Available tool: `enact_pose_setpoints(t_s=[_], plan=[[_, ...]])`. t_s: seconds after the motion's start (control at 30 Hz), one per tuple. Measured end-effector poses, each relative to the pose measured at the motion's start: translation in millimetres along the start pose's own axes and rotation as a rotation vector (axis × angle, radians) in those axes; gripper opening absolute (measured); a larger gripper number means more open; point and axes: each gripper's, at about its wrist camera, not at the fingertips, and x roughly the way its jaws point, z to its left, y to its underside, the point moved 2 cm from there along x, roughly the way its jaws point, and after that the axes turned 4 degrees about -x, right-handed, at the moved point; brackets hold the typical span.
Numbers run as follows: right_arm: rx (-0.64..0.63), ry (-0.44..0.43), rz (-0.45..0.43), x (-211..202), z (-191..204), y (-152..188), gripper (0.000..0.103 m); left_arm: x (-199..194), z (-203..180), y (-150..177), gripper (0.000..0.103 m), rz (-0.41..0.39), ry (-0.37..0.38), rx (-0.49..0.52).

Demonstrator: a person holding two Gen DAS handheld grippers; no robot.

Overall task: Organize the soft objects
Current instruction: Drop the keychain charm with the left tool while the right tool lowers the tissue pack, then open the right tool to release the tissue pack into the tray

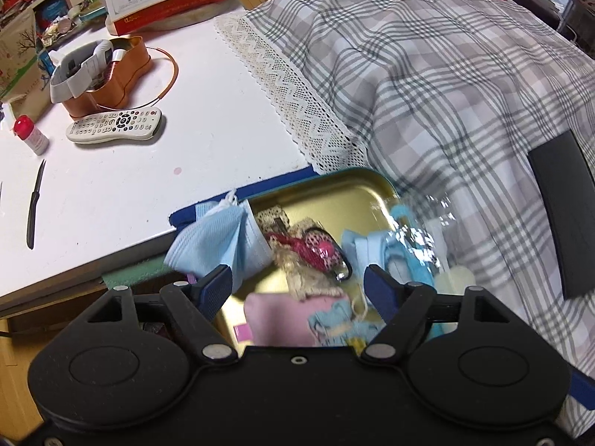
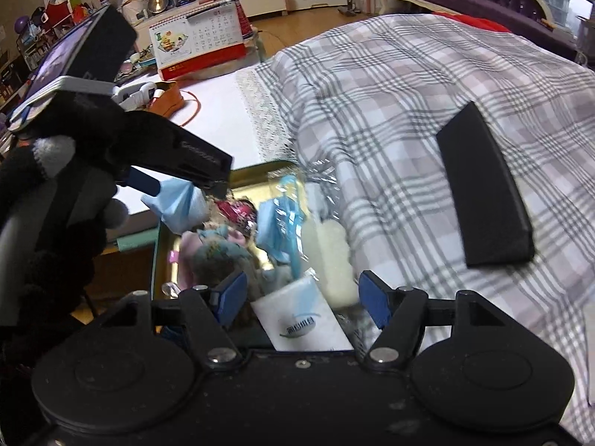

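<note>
I take the gold tin [image 1: 357,189] as my landmark; it sits at the white table's [image 1: 130,200] near corner, against the plaid cloth [image 1: 446,93]. My left gripper [image 1: 297,286] hangs over the tin with jaws apart, pads pressing nothing; a blue face mask [image 1: 219,245] drapes over the tin's left rim, touching the left finger [image 1: 214,290]. My right gripper [image 2: 302,299] stands parted above the tin's right side, a white packet [image 2: 308,319] between its fingers, ungripped. Inside the tin lie a pink cloth [image 1: 275,316] and red patterned pouch [image 1: 319,249]. 1 remote [image 1: 115,126] lies well beyond the tin.
</note>
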Motion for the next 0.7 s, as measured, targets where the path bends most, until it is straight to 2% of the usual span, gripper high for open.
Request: enact_pose_setpoints(t_s=[0.37, 0.7], plan=[[0.009, 0.034, 0.027, -30.7, -16.8, 40.9, 0.066, -15.8, -8.6, 33.3, 0.074, -0.012, -0.018, 0.042], [-0.045, 0.003, 0.075, -32.3, -4.8, 61.9, 0.066, -19.1, -10.8, 62.5, 0.078, -0.008, -0.034, 0.057]])
